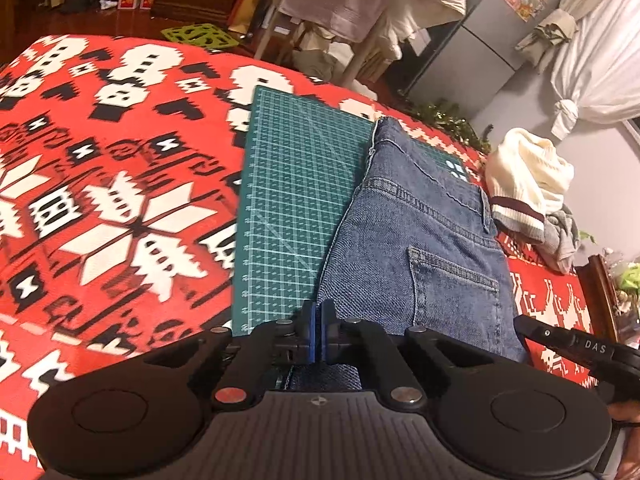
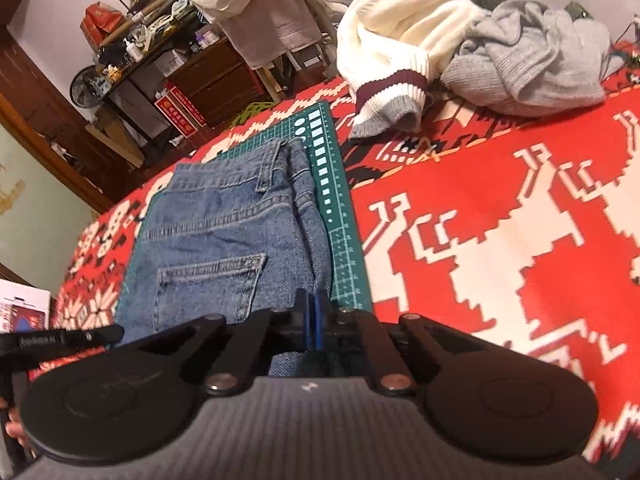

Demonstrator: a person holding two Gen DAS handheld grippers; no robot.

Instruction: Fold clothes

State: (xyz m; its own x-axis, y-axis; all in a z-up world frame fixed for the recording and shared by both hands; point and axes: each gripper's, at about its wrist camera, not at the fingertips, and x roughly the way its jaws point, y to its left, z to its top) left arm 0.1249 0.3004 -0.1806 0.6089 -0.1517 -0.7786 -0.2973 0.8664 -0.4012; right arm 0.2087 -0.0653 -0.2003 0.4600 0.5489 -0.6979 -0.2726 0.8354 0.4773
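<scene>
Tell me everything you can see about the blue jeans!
The jeans are blue denim with stitched seams, a back pocket and a belt loop. They lie folded, pocket side up, on the green cutting mat. Both the left gripper and the right gripper look shut at their near edge.

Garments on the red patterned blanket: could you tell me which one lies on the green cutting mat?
The blue denim jeans; the cream knitted sweater and grey knitted garment lie off it.
</scene>
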